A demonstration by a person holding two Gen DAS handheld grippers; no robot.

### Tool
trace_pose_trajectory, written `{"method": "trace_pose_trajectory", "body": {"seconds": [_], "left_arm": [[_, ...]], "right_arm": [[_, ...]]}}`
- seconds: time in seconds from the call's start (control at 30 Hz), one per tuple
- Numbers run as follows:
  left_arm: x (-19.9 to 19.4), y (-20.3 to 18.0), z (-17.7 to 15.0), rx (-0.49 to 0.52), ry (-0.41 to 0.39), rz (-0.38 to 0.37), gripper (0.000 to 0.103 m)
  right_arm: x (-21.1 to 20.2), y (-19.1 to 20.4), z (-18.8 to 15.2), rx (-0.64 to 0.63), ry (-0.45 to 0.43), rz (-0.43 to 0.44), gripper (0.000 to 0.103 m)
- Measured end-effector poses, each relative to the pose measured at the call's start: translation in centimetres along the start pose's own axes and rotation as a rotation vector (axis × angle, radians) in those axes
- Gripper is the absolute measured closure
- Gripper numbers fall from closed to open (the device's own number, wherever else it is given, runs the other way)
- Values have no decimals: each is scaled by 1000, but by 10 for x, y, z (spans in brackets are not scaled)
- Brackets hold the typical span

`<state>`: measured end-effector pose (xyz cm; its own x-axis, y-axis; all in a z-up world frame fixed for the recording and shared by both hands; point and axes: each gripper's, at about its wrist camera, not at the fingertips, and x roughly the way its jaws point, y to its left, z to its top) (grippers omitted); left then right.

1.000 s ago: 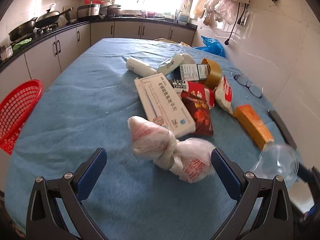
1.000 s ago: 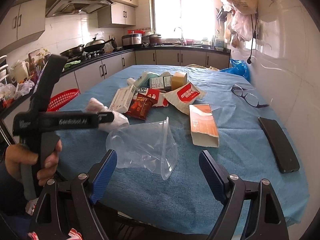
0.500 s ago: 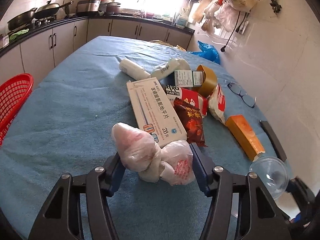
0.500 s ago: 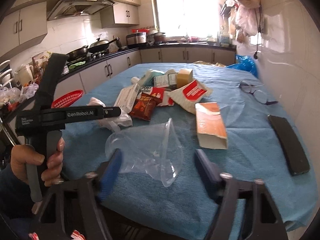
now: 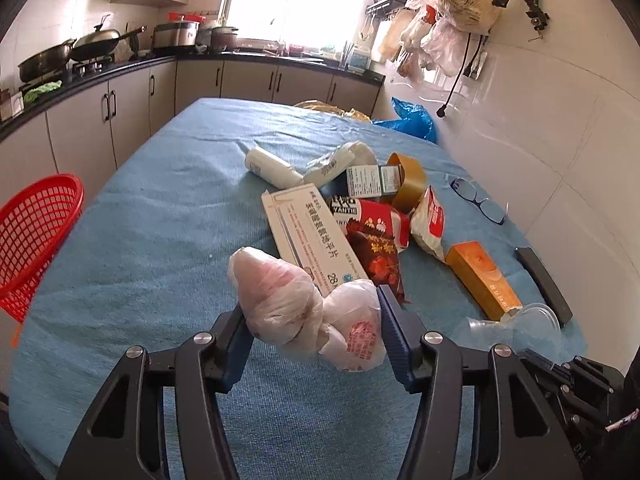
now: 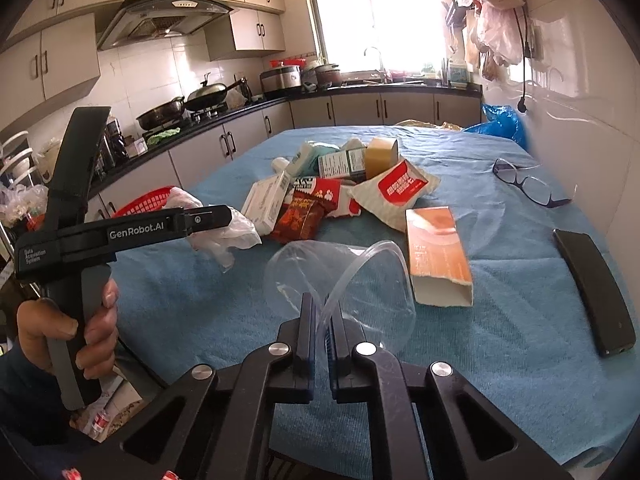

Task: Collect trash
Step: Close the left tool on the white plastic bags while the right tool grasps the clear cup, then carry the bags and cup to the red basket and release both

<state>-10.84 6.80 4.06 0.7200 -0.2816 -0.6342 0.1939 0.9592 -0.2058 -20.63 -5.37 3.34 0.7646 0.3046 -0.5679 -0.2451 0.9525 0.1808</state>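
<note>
My left gripper [image 5: 314,320] is shut on a knotted white and pink plastic bag [image 5: 304,308] and holds it just above the blue tablecloth; the bag also shows in the right wrist view [image 6: 224,232]. My right gripper [image 6: 323,322] is shut on the rim of a clear plastic cup [image 6: 344,280] lying on its side; the cup also shows in the left wrist view [image 5: 516,322]. A pile of trash sits mid-table: a white medicine box [image 5: 312,232], a red snack wrapper [image 5: 374,256], an orange box [image 6: 436,256], a white pouch [image 6: 396,192] and a tape roll [image 5: 408,180].
A red basket [image 5: 32,236] stands off the table's left edge. Glasses [image 6: 528,184] and a black phone [image 6: 592,292] lie on the right side of the table [image 5: 160,240]. Kitchen counters run along the left and back. The left gripper's body [image 6: 120,232] is at the left of the right wrist view.
Both grippers have closed: the left around the plastic bag and lifted it slightly, the right onto the clear cup's rim.
</note>
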Motion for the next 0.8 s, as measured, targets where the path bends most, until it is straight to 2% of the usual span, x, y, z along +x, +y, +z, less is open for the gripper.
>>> {"method": "trace_pose_trajectory", "body": {"seconds": [0.47,0.8], "left_arm": [[-22,2,12,18,-57,35,46],[-29,9,16,14,-69,56,46]], "right_arm": [[-7,7,26,1,-53,37,98],[-8,5,45,19,-68,54,98]]}}
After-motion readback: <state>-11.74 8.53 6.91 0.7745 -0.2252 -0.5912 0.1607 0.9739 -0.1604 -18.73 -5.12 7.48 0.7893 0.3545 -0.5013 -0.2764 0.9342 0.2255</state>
